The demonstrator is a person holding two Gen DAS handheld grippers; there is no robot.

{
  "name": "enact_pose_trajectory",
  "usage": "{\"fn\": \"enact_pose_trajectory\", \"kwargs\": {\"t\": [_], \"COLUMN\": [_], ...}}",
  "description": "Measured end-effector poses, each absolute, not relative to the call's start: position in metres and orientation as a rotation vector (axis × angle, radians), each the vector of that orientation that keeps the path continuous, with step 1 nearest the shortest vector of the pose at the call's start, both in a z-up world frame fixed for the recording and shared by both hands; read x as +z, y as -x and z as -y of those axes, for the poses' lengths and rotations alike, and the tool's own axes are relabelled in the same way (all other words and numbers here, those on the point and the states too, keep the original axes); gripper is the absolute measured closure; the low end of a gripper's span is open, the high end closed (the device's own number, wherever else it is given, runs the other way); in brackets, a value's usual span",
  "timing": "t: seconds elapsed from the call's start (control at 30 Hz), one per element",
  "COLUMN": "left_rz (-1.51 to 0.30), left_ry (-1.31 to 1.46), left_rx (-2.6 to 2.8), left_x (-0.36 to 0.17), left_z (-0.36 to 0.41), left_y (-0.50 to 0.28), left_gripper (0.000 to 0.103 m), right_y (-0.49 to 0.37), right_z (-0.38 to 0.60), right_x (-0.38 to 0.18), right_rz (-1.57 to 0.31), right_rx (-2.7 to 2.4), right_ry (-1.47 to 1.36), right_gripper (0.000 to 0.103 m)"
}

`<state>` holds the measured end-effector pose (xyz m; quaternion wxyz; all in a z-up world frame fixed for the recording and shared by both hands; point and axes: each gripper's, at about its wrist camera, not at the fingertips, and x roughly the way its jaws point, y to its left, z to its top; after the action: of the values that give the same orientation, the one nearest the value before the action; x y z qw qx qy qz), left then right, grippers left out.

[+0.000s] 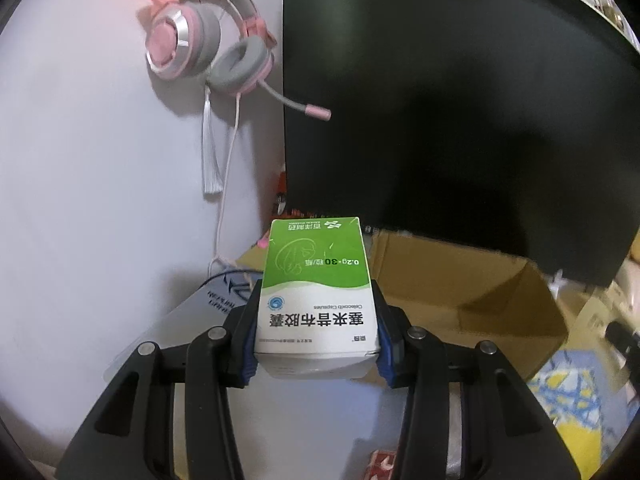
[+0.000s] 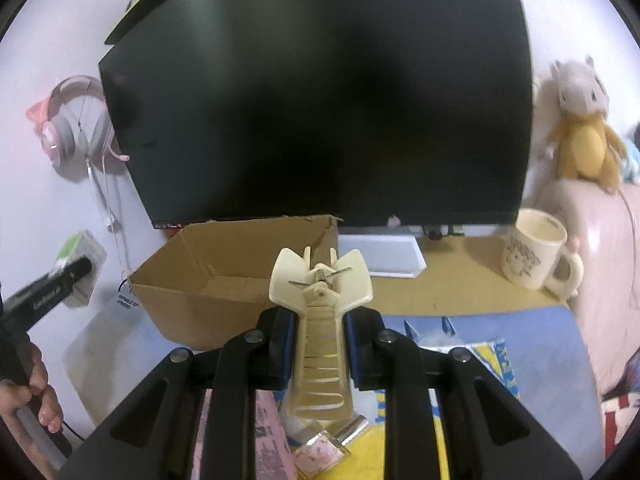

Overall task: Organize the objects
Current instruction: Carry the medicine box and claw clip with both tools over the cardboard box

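Grippers come first, one in each of the person's hands, two in all. The left gripper [image 1: 316, 316] is clamped on one green-and-white medicine box [image 1: 318, 288]; its blue pads [image 1: 249, 344] press the box's two long sides, with the jaws partway apart to fit its width. The box sticks out forward past the fingertips, printed face up, in the air in front of the black monitor [image 1: 460, 100] and over the near left corner of the cardboard box [image 1: 460, 280]. In the right wrist view the same medicine box [image 2: 80, 256] shows at the far left, with the hand [image 2: 38, 380] that carries that tool just below it.

The right gripper [image 2: 320, 344] is squeezed as tight as it goes on one cream hair claw clip [image 2: 320, 320], its pads pinching the toothed body while the winged handle end and spring point away from the camera. The clip hangs in front of the one open cardboard box [image 2: 208, 292], which sits on the desk below the monitor [image 2: 320, 100].

Round about I count one pink cat-ear headset [image 1: 200, 40] hanging on the wall left of the screen, one cream mug [image 2: 536, 252] on the desk to the right, and one plush toy [image 2: 580, 132] perched above the mug. Under the right tool lies a small perfume bottle [image 2: 324, 448] on a yellow-and-blue mat [image 2: 480, 360].
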<state>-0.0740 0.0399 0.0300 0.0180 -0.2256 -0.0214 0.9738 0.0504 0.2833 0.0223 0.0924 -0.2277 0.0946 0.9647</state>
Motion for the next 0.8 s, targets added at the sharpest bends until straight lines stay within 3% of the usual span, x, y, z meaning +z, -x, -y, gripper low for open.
{"fn": "enact_pose_trajectory", "kwargs": {"t": [0.37,0.8], "left_rz": [-0.049,-0.155], "left_ry": [0.634,0.532], "left_rx": [2.991,2.949], "left_x": [0.067,0.072], "left_z": [-0.083,-0.108], "left_y": [0.087,0.094], "left_gripper": [0.059,0.059], "right_y": [-0.014,0.016], "right_z": [-0.268,-0.278], "right_x": [0.057,0.038], "right_rz": [-0.333,-0.425], "right_rx": [2.920,2.902], "right_ry": [0.553,0.617], "right_gripper": [0.080,0.080]}}
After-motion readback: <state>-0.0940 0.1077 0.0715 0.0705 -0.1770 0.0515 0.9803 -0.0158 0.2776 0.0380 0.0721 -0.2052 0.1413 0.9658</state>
